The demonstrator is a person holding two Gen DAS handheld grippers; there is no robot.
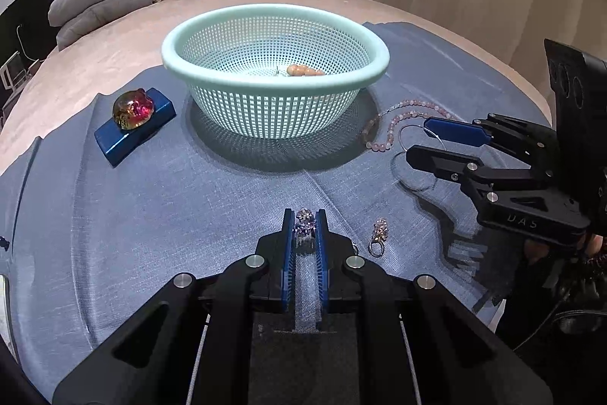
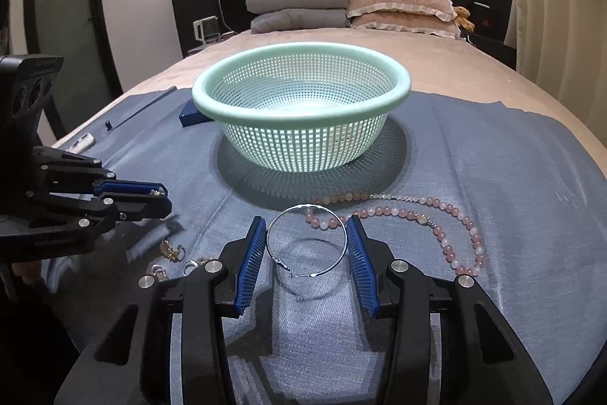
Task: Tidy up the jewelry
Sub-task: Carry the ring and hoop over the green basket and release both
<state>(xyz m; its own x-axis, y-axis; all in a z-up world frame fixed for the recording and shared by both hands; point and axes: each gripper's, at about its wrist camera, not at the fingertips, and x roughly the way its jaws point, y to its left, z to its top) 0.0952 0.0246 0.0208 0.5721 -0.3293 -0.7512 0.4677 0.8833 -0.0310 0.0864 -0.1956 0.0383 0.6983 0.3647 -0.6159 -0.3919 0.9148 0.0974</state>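
A mint mesh basket stands on blue cloth and holds an orange piece. My left gripper is shut on a small crystal earring, held just above the cloth. My right gripper grips a silver hoop earring between its blue pads, and the hoop casts a shadow on the cloth below. A pink bead necklace lies past the hoop, in front of the basket.
A gold earring and small rings lie on the cloth between the grippers. A blue box bearing a red-gold glass piece sits left of the basket. Pillows are at the bed's head.
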